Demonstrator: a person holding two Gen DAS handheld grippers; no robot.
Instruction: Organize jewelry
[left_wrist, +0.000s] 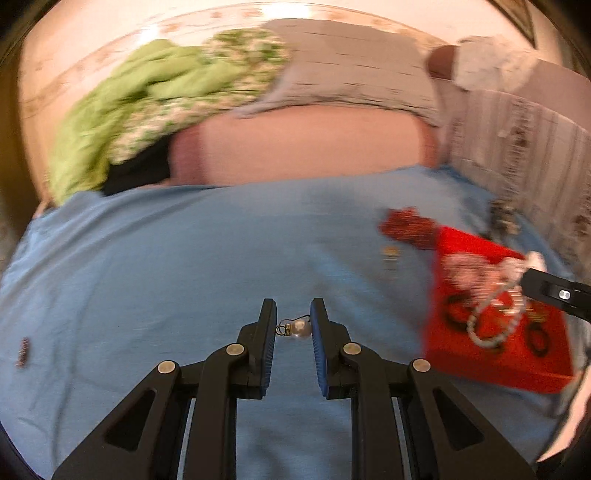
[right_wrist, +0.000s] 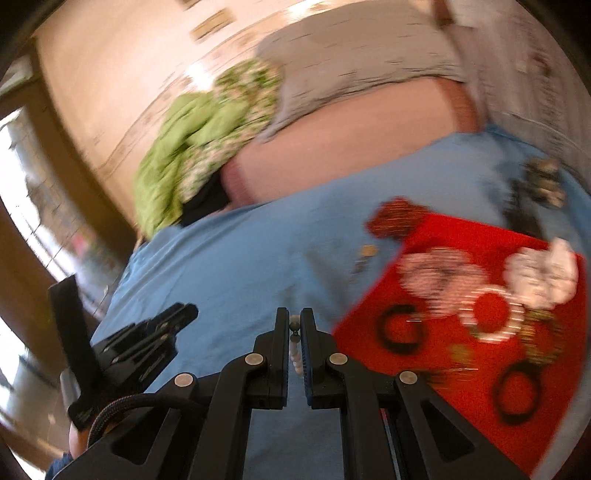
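Here, above a blue-covered bed (left_wrist: 166, 266), the left gripper (left_wrist: 293, 328) pinches a pearl earring (left_wrist: 298, 328) crosswise and the right gripper (right_wrist: 294, 328), clamped on a pearl strand (right_wrist: 295, 354), is nearer the red tray (right_wrist: 461, 373) at the bed's right edge.

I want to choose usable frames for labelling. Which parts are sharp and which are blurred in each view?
Left wrist view: the left gripper and its pearl earring are sharp; the red tray and green cloth are smeared.
Right wrist view: the right gripper with the bead strand is sharp; the tray's jewelry is streaked; both views bend strongly.
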